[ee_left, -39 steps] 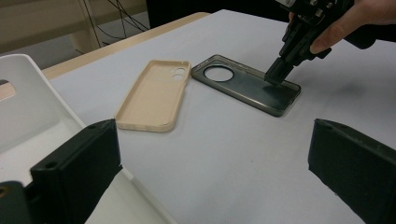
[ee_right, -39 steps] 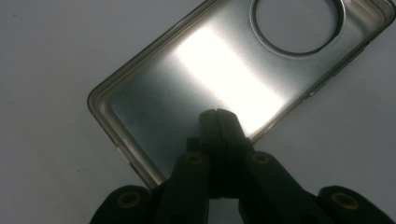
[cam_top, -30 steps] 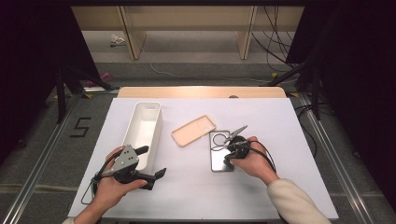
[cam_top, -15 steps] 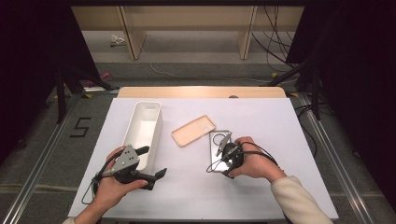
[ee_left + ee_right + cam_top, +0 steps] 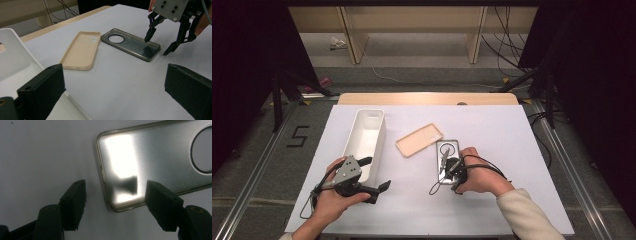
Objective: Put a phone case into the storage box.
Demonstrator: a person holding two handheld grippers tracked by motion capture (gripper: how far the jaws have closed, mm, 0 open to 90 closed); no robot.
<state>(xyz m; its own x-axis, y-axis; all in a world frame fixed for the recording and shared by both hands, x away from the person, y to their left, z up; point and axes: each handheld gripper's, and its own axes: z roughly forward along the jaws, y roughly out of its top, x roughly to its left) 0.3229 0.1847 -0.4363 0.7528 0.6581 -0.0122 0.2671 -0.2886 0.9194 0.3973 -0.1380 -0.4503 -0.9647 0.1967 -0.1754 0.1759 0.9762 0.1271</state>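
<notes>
Our right gripper (image 5: pixel 443 170) just opened wide, jaws empty — dark phone case (image 5: pixel 447 155) flat on surface (image 5: pixel 512 140), beige case (image 5: pixel 419 139) at its 10 o'clock. Risk: thin rim slips on regrasp.

Bright overhead light floods the white table (image 5: pixel 512 150) while the room around stays dark; a hard glare patch burns on the clear phone case (image 5: pixel 150 162), and the near black jaws look soft and blurred

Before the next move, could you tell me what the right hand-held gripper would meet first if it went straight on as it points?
Probably the near end of the grey phone case, which the open right hand-held gripper straddles.
</notes>
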